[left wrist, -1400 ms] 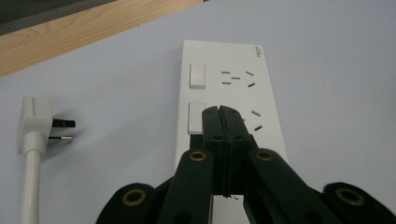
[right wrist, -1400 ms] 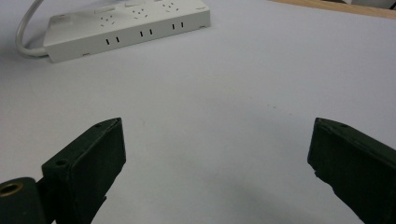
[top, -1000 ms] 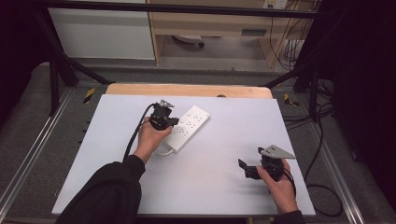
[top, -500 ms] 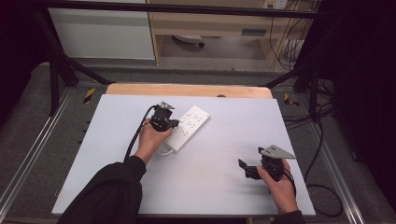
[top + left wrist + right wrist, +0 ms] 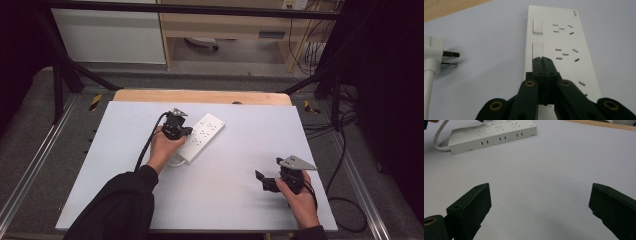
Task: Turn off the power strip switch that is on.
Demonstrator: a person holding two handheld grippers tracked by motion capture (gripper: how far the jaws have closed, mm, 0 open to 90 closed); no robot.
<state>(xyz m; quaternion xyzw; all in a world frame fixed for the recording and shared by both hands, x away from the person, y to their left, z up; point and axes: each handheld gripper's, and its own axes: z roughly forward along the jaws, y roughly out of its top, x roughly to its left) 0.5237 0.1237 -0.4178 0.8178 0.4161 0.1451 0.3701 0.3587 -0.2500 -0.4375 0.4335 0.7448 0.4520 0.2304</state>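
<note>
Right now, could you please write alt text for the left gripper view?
The shut left gripper points at the middle rocker switch of a white power strip lying on a pale table. A white plug with bare prongs lies at the left.

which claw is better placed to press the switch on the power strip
Left. The left claw is shut, its tips right at a switch on the power strip. The right claw is open and sits far off near the table's near right corner.
</note>
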